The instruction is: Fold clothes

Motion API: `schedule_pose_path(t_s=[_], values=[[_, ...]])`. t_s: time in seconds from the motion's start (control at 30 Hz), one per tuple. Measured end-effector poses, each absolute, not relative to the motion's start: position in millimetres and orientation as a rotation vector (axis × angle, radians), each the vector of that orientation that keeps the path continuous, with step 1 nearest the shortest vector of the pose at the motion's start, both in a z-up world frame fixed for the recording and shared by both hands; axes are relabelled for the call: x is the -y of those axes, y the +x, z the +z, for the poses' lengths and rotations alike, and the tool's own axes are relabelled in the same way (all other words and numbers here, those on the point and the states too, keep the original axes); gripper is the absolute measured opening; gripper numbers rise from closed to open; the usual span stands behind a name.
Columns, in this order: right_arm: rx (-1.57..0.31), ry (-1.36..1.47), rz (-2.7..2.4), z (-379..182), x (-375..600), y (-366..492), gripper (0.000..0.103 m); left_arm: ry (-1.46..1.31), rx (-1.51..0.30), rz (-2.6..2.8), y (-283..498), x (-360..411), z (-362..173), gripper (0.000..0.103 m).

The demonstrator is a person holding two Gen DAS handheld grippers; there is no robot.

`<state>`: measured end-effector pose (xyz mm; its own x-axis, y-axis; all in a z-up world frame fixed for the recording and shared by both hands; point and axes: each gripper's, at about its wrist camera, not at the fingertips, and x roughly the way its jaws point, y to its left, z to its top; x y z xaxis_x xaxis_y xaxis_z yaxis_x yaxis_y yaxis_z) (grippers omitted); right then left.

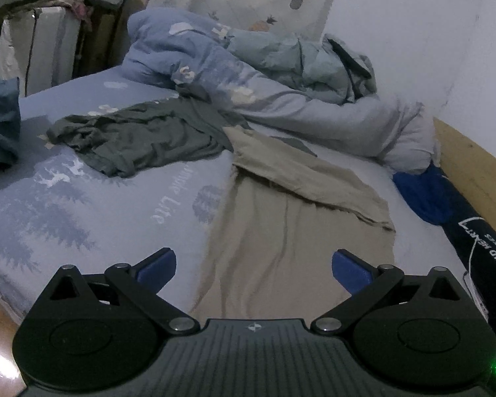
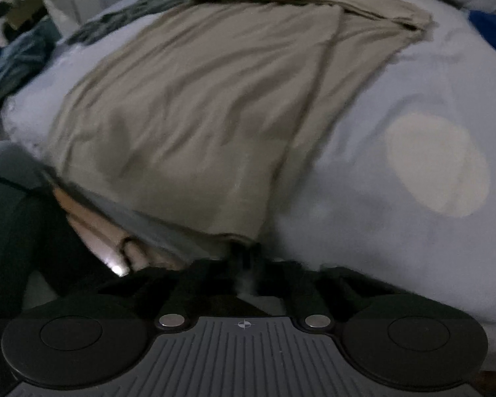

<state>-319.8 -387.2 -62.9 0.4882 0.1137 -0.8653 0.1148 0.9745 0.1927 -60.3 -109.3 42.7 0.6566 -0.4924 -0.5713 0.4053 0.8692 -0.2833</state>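
Beige garment spread on the bed, one hem corner pinched in my right hand-held gripper (image 2: 244, 264).

My left hand-held gripper (image 1: 254, 266) hangs with its blue fingers (image 1: 157, 264) wide apart and empty, just above the near end of the beige garment (image 1: 281, 231). My right one is closed on that garment's near hem (image 2: 238, 236) at the bed (image 2: 380, 231) edge. A grey shirt (image 1: 142, 139) lies crumpled ahead to the left; a heaped blue quilt (image 1: 281, 99) lies beyond.

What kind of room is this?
Most likely a bedroom: a bed with a printed blue sheet, a rumpled duvet heaped at its far side, and clothes such as a beige garment spread on it.
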Motion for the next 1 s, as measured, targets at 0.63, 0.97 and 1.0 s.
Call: schedule_pose_path(t_s=[0.63, 0.97, 1.0], values=[[-1.074, 0.321, -0.202, -32, 487, -383, 0.004, -0.053, -0.739, -0.360, -61, 89, 31, 0.103], [-1.126, 0.282, -0.231, -28, 494, -379, 0.004, -0.020, -1.030, -0.397, -48, 75, -33, 0.103], [-1.131, 0.273, -0.237, -27, 495, -379, 0.004, -0.018, -1.064, -0.407, -47, 75, -41, 0.103]])
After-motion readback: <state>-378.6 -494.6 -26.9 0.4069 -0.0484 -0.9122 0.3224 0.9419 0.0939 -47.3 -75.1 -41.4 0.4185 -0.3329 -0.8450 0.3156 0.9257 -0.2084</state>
